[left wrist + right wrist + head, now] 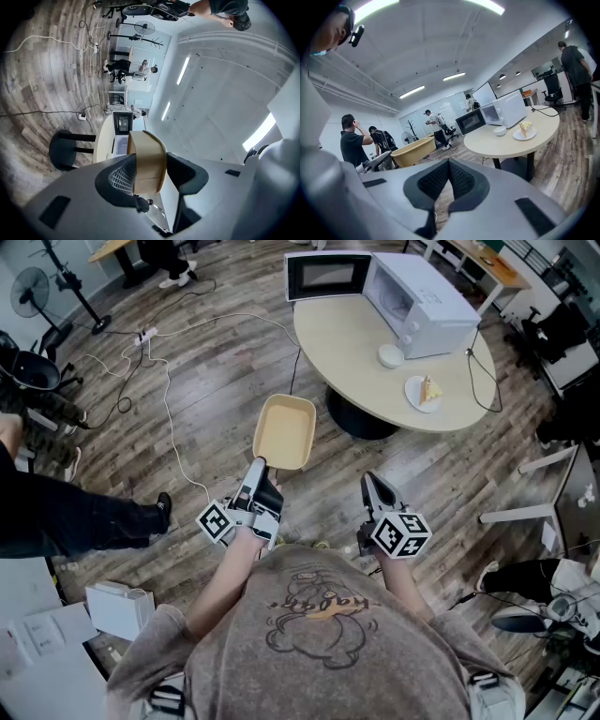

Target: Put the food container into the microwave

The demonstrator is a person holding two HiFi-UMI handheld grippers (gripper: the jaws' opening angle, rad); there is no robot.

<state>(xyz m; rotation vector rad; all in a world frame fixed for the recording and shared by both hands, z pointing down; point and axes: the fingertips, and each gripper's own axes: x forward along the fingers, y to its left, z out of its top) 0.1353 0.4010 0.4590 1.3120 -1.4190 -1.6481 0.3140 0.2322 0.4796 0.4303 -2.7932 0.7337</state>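
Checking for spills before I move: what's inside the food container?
Nothing shows inside the food container: the head view sees only its bare tan floor. The near edge is covered by the left gripper clamped on its rim.

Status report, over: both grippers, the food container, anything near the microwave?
Copy: left gripper shut on food container, short of the table. The right gripper shut, empty. The microwave stands open; bowl and plate near it.

I wear a grey-brown T-shirt [328, 657] with short sleeves and a cartoon drawing on the front. My left gripper [260, 468] and my right gripper [374, 482] are light grey and black claws, each with a white cube [216, 522] that has black square marks. Their pads [435, 180] are black with tiny bumps.
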